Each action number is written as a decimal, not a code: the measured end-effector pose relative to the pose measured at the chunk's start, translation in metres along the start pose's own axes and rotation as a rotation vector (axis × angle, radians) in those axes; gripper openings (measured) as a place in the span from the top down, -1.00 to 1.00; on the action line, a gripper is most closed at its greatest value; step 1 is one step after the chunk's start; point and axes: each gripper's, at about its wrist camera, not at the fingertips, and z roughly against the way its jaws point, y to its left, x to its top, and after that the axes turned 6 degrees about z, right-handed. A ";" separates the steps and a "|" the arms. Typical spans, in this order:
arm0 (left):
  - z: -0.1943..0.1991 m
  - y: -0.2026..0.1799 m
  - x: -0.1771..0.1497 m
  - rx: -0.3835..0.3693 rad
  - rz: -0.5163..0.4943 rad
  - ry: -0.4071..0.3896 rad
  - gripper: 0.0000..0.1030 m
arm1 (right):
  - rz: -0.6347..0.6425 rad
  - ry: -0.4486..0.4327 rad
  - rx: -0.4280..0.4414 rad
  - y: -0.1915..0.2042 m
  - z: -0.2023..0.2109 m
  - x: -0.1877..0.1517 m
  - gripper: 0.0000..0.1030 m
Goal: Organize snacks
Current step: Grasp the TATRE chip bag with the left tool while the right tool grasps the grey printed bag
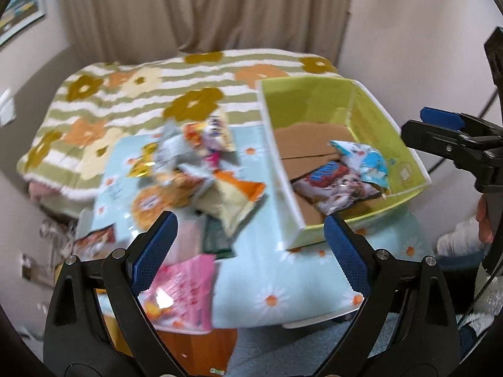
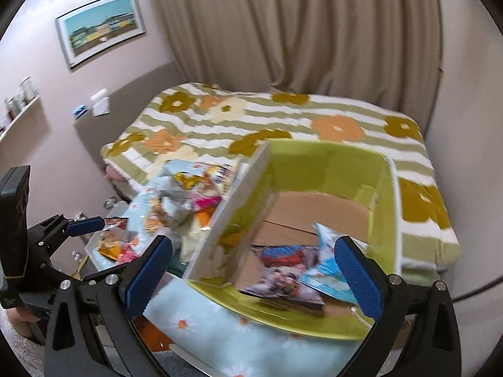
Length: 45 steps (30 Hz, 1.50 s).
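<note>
I see both views lit softly and evenly, with no hard shadows and no clear light source. Both are smeared by motion blur: the snack packets left of the green box lose their print, and the box rim is streaked in the right wrist view. A small glare sits on the pink packet in front of that box. The fisheye bends the curtain behind the box, and the corners go black.

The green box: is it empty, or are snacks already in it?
Not empty. The green box holds two snack packets, a blue-and-white one and a red-purple one, lying on its largely bare cardboard floor.
</note>
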 end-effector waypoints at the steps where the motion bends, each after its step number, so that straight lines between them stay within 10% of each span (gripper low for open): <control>1: 0.004 0.009 -0.002 0.015 0.021 -0.007 -0.82 | 0.013 -0.005 0.011 0.005 -0.001 0.002 -0.99; 25: -0.048 0.236 -0.044 0.117 0.451 0.152 -0.82 | 0.108 0.163 0.152 0.112 -0.158 0.061 -0.99; 45: -0.150 0.290 -0.077 0.064 0.476 0.351 -0.66 | 0.116 0.348 0.098 0.134 -0.246 0.046 -0.99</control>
